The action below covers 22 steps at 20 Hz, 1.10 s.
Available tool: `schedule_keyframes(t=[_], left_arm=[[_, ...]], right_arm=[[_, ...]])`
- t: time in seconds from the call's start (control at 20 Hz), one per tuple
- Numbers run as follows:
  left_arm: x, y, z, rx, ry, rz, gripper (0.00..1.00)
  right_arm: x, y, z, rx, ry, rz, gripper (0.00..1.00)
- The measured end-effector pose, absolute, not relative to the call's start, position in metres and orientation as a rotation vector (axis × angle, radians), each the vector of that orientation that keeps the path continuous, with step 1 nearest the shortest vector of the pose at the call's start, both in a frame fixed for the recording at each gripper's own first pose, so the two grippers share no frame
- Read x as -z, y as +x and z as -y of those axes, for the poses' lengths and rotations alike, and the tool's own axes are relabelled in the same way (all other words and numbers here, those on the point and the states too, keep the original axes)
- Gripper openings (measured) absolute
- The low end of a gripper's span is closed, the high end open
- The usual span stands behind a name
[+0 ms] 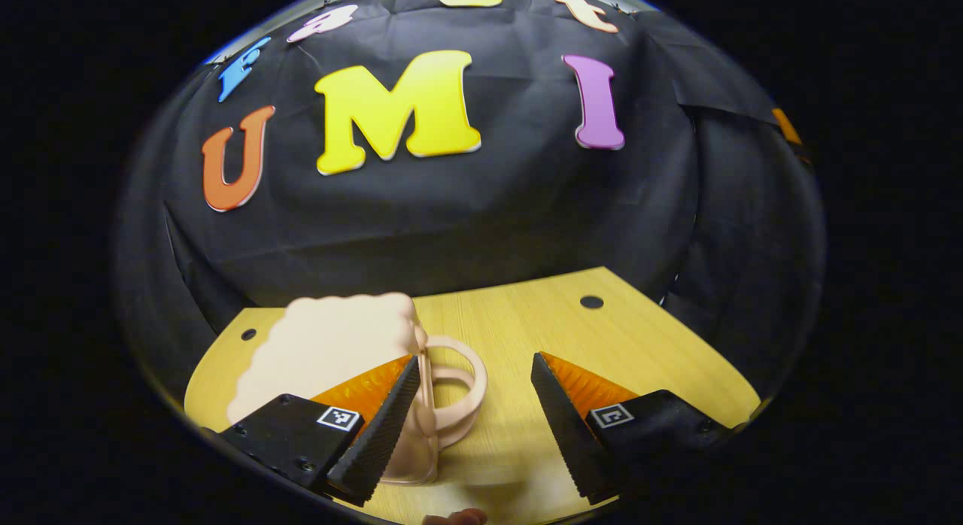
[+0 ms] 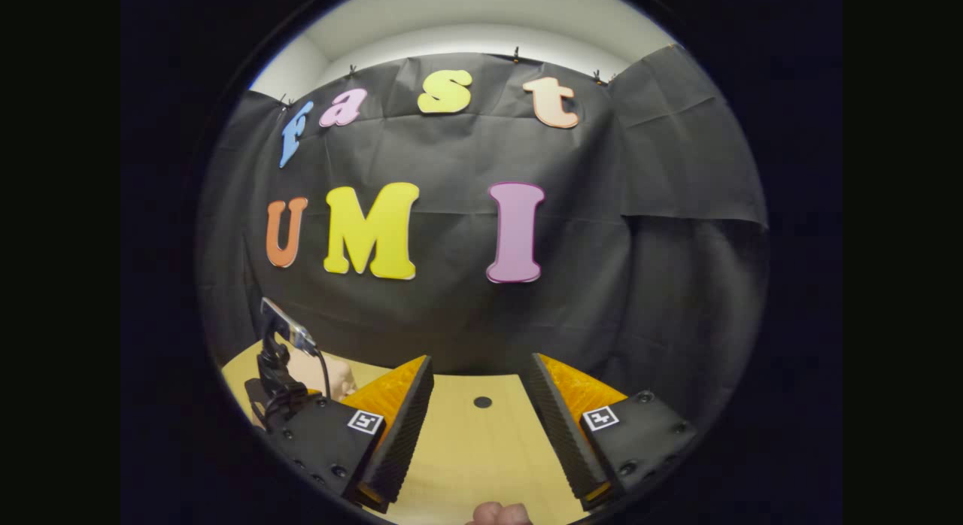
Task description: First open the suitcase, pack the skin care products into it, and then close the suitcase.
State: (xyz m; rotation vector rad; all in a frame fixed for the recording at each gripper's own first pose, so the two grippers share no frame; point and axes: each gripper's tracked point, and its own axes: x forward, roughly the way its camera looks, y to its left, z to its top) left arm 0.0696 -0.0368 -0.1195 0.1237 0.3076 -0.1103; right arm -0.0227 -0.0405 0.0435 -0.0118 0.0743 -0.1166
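Fingertips of a hand [image 1: 454, 517] poke in at the very bottom edge of the left gripper view, mostly cut off, just below the left claw [image 1: 474, 412]. That claw stands wide open with nothing between its fingers. Its left-hand finger [image 1: 380, 427] overlaps a pale pink suitcase [image 1: 338, 359], small and scallop-edged, standing on the wooden worktop [image 1: 527, 322]. The finger hides the lower right part of the case; whether it actually touches the case cannot be told. A looped handle [image 1: 455, 393] on the case's right side sits just beside that finger, toward the gap. The case's lower left corner is covered by the claw's body, and its lid looks closed, though the seam is hard to make out. A blurred pale patch lies on the worktop low between the fingers; what it is cannot be told.

Another fingertip [image 2: 498, 514] shows at the bottom of the right gripper view, cut off by the edge. The right claw [image 2: 481, 427] is likewise wide open and holds nothing, with bare worktop [image 2: 481, 450] and a dark round hole [image 2: 482, 402] beyond it. To the left, a dark stand carrying a small device [image 2: 282, 359] partly hides a pale pink shape [image 2: 335, 374], probably the suitcase, though too little of it shows to be sure.
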Motion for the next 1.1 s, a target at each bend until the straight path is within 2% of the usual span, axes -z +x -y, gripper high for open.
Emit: schedule_keyframes(t=[0.25,0.45,0.6,1.1], left_arm=[[0.005,0.055,0.008,0.046,0.066,-0.098,0.95],[-0.059,0.037,-0.007,0.025,0.043,0.034,0.95],[-0.080,0.030,-0.011,0.025,0.029,0.067,0.95],[-0.089,0.022,-0.030,-0.003,0.001,0.069,0.95]], right_arm=[[-0.079,-0.004,0.003,0.044,-0.005,0.021,0.76],[-0.102,0.003,-0.017,0.036,-0.003,0.075,0.77],[-0.107,0.003,-0.026,0.049,0.005,0.089,0.77],[-0.096,0.004,-0.039,0.064,-0.010,0.058,0.78]])
